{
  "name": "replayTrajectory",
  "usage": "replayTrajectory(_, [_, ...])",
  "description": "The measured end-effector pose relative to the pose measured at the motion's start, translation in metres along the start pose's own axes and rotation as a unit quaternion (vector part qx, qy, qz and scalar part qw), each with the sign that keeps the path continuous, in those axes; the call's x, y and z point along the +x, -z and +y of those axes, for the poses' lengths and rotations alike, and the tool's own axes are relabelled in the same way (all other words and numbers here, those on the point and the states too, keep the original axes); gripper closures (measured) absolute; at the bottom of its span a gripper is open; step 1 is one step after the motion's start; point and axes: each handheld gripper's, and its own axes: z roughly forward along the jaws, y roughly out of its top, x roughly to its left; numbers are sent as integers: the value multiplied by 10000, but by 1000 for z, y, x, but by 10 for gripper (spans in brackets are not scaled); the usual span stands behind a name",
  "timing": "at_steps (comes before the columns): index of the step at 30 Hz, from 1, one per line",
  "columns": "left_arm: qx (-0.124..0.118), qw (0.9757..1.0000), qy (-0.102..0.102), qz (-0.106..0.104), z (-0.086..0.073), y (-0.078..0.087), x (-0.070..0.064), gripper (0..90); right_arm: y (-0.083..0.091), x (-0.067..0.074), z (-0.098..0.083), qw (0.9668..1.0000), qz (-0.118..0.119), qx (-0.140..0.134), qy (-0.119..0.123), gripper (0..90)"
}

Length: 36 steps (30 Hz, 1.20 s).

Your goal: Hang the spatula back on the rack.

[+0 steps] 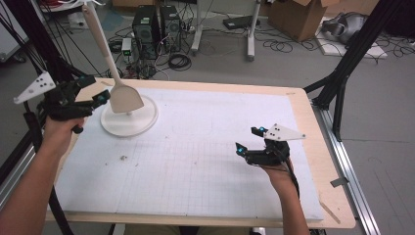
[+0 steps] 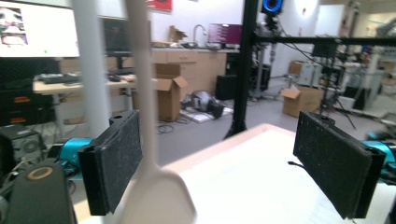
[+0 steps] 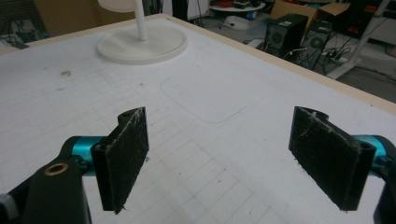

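A: What's under us?

B: A broad white gridded mat [image 1: 205,147] on the pale wooden table [image 1: 323,147]. At its far left corner sits a round cream plastic base [image 1: 129,117] with a thin post.

A: And the thing in play?

B: The cream plastic spatula [image 1: 110,68] stands upright, blade down above that base, its long handle leaning up and away.

A: Your left gripper [image 1: 100,98]?

B: Just beside the blade. In my left gripper view the handle [image 2: 142,93] rises between my jaws, close to the left pad [image 2: 114,158], which I can't say touches it. Jaws released, spread wide.

A: Right gripper [image 1: 247,139]?

B: Low over the mat, well apart from the spatula, jaws wide, holding nothing.
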Motion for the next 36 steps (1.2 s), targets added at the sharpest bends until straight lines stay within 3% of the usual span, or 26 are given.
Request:
replayTrajectory(9, [-1, 9999, -84, -145, -48, 5, -40, 158, 9, -3, -16, 9996, -257, 5, -71, 191])
replayTrajectory(17, [284, 9993, 77, -225, -98, 4, -75, 161, 20, -8, -39, 9990, -394, 0, -233, 191])
replayTrajectory(24, [422, 9986, 229, -213, -124, 3, -84, 164, 29, -8, -54, 9974, -621, -126, -347, 191])
replayTrajectory(30, [605, 9976, 177, -278, -130, -3, -88, 164, 31, -8, -70, 9959, -805, -94, -406, 191])
replayTrajectory(36, [647, 9974, 147, -274, -131, -6, -91, 164, 35, -9, -81, 9954, -817, -100, -498, 191])
